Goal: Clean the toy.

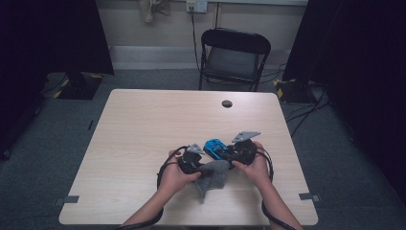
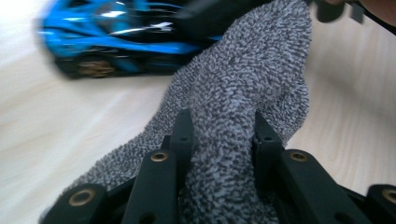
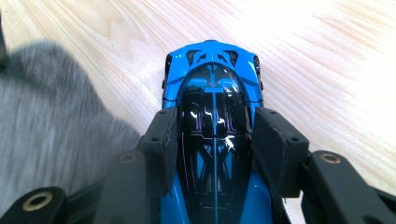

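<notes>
So the left gripper (image 2: pixel 219 135) is pinching a fuzzy grey cloth (image 2: pixel 247 84), bunched up between its jaws. The right gripper (image 3: pixel 212 135) has its jaws clamped on the sides of a blue toy car (image 3: pixel 212 79). Both sit near the table's (image 1: pixel 143 124) near edge, right of middle; cloth looks like it's touching the car, a bit blurry though.

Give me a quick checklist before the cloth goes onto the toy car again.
1. Left tongs shut on grey cloth: ok.
2. Right tongs clamp the blue toy car by its sides: ok.
3. Car's wheels resting on the table: cannot tell.
4. Cloth reaches the car: ok, it overlaps one end in the left gripper view.
5. Cloth hanging free of the right tongs: cannot tell.
</notes>
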`<state>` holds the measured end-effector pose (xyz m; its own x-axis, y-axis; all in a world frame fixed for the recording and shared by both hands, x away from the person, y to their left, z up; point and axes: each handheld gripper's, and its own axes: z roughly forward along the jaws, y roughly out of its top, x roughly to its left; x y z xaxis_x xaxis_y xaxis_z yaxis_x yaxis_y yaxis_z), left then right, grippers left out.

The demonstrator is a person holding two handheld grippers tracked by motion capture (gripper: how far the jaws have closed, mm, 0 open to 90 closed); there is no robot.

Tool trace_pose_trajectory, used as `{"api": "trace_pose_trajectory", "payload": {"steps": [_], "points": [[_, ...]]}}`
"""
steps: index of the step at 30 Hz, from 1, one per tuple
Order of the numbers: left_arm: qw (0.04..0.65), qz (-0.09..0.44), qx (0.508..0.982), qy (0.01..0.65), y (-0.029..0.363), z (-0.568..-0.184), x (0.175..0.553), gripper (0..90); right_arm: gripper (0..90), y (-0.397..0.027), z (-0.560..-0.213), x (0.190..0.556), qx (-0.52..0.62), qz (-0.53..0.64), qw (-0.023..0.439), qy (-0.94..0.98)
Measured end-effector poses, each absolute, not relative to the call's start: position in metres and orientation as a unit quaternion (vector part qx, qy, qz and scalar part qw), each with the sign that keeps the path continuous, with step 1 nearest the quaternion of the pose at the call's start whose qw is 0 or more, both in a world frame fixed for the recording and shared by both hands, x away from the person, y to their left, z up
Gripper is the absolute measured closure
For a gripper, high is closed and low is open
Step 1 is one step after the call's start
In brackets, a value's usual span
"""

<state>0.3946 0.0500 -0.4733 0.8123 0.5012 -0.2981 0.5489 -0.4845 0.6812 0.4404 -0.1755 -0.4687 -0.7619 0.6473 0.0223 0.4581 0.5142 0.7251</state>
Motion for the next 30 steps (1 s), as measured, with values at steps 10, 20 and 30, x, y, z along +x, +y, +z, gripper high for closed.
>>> {"api": "trace_pose_trajectory", "payload": {"steps": [10,20,30], "points": [[0.4,-0.036,0.87,0.287,0.019,-0.485,0.394,67.8,51.4,-0.175,-0.468,0.441,0.32,0.372,0.126,0.862],[0.397,-0.028,0.862,0.313,0.031,-0.484,0.409,67.7,51.4,-0.175,-0.469,0.441,0.32,0.374,0.127,0.861],[0.396,-0.012,0.852,0.342,0.05,-0.483,0.421,67.6,51.4,-0.176,-0.469,0.44,0.32,0.376,0.127,0.86]]}}
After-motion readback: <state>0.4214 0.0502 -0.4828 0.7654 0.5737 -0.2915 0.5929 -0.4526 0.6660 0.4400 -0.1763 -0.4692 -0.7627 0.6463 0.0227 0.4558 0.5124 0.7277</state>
